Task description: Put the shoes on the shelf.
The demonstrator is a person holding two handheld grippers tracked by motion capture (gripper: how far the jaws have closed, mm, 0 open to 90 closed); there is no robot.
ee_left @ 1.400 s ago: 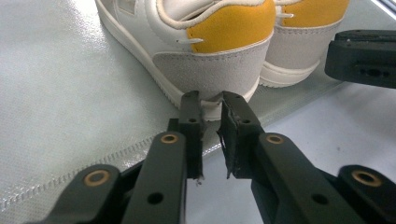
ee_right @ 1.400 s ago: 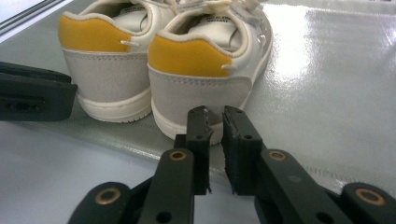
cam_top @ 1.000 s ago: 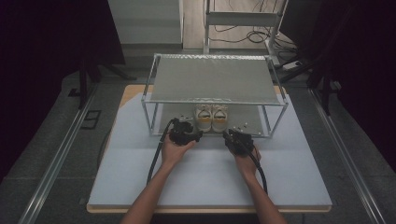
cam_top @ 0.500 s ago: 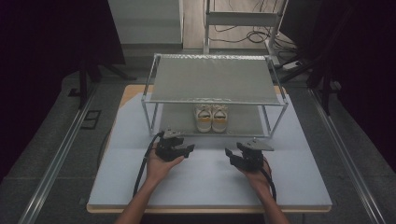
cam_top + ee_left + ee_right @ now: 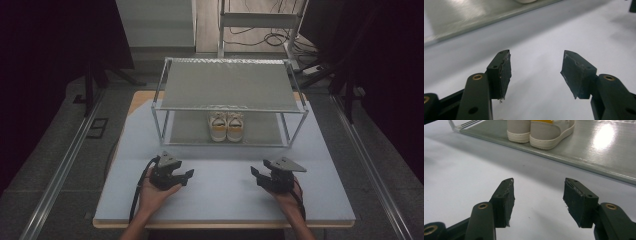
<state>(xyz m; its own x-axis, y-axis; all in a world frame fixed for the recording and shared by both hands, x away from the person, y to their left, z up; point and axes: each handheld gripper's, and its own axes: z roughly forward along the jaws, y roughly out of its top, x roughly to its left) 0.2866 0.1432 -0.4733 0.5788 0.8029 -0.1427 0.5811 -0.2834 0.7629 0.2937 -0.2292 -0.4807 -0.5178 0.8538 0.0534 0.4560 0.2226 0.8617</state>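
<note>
A pair of shoes (image 5: pixel 227 126) sits side by side on the lower shelf of the metal rack (image 5: pixel 230 95), far centre. We hold our left gripper (image 5: pixel 181 177) and right gripper (image 5: pixel 260 176) empty, jaws apart, over the near table (image 5: pixel 220 200). Reaching in, we judge, risks clipping the rack's front rail.

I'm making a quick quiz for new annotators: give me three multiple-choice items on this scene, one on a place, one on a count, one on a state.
1. Where do the shoes stand?
A. on the rack's top shelf
B. on the rack's lower shelf
C. on the table in front of the rack

2. How many shoes are there?
A. one
B. two
C. four

3. How do the jaws of the left gripper stand?
A. open, holding nothing
B. shut on a shoe
C. shut on nothing

Answers:
1 B: the pair sits under the top shelf of the rack.
2 B: two stand side by side.
3 A: the pads are apart with bare table between them.
</note>
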